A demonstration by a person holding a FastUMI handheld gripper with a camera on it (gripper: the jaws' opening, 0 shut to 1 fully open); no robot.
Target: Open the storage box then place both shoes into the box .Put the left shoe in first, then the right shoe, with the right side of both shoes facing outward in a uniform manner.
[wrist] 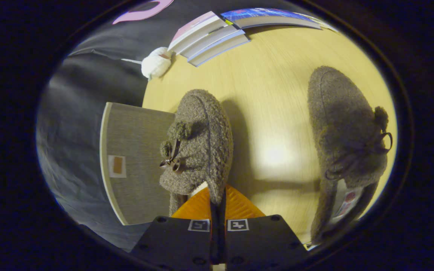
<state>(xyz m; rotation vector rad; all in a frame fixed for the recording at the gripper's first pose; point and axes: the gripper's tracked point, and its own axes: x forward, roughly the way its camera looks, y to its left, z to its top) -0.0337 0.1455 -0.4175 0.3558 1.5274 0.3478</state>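
A: Right at the gripper [217, 205], the two fingers are drawn almost together, just a thin dark slit between them, and the rim of the fuzzy grey-brown bouclé slipper with pom-pom laces [198, 145] is pinched in that slit.

B: So it has that shoe?

A: Both fingers press on the collar edge at the heel end, yes. The slipper stretches straight ahead of the fingers, toe pointing away, its pom-poms and small dark lace ends sitting on its left flank. It looks tipped toward one side, though whether it is lifted off the surface I cannot tell.

B: And what sits next to it?

A: Just to its left, a flat grey fabric-covered panel with a pale edge and a small tan label patch [136, 162]. That reads as part of the storage box, whether lid or side I cannot tell. The slipper's left flank overlaps its right edge.

B: The other shoe?

A: The second matching grey-brown fuzzy slipper [343, 131] lies well apart to the right on the light wooden tabletop [273, 98], toe away, dark bow laces on its right side, a label showing inside its opening.

B: Anything farther out?

A: Beyond both shoes, a fanned stack of books [211, 37] at the table's far edge, and a white fluffy ball-shaped object [156, 63] just left of them
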